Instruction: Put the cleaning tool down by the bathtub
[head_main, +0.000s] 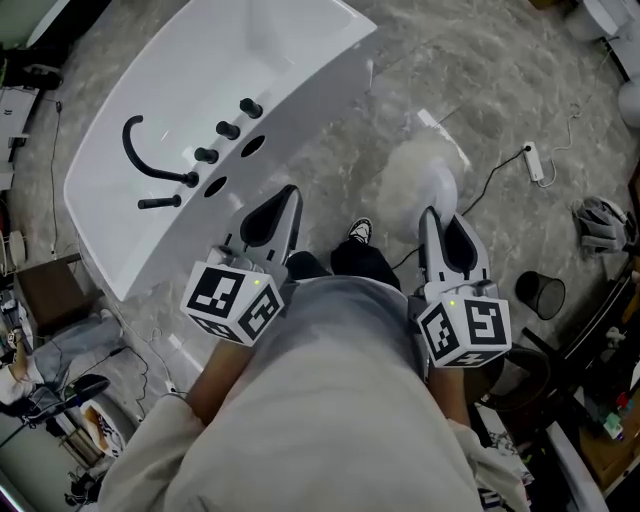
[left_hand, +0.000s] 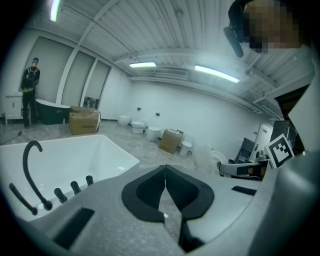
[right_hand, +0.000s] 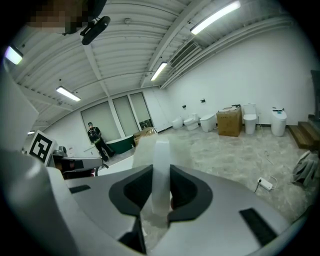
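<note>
Two grippers show in the head view. Our left gripper (head_main: 291, 193) points toward the outer wall of the glossy white freestanding bathtub (head_main: 190, 90). Our right gripper (head_main: 433, 214) carries the white fluffy-headed cleaning tool (head_main: 420, 178), seen over the grey marbled floor (head_main: 500, 90). The tool is to the right of the tub and apart from it (its fluffy head shows just beside our black shoe (head_main: 360, 231)). A curved black faucet (head_main: 150, 160) stands on the tub's rim.

In the left gripper view, we see that gripper's (left_hand: 165, 169) black pads meeting at the tips with nothing between them. The bathtub (left_hand: 95, 155) lies low on the left. A brown cardboard box (left_hand: 83, 121) and a person in dark clothes (left_hand: 30, 90) stand far back.

In the right gripper view, we see that gripper's (right_hand: 161, 172) jaws clamped on the tool's pale flat handle (right_hand: 161, 150), which stands upright between the pads. The fluffy head (right_hand: 142, 147) is a blur beyond it. White toilets (right_hand: 192, 121) line the far wall, and a white power strip (right_hand: 265, 184) lies on the floor.
</note>
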